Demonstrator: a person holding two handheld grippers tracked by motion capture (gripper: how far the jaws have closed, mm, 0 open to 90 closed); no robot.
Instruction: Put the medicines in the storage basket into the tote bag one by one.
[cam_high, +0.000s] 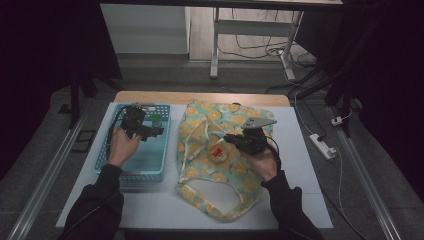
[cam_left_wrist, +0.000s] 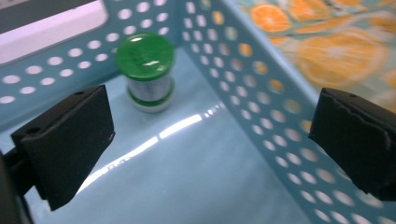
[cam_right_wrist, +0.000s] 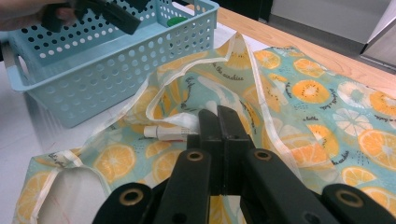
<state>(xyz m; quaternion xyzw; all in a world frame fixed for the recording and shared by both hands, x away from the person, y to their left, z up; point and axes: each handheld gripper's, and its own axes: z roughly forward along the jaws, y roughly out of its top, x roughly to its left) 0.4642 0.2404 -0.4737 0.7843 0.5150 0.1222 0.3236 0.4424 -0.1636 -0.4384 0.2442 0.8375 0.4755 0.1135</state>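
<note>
The left gripper (cam_high: 156, 131) is held over the blue basket (cam_high: 131, 167), jaws spread wide with nothing between them. A green-capped jar (cam_left_wrist: 145, 71) is seen upright in the basket's far corner, just ahead of those jaws and untouched. The right gripper (cam_right_wrist: 219, 122) is pressed shut over the fruit-print bag (cam_high: 200, 192), which lies just beside the basket; whether cloth is pinched cannot be told.

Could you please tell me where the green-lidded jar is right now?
The green-lidded jar stands upright in the blue basket's far right corner, left of the fruit-print bag.
</note>
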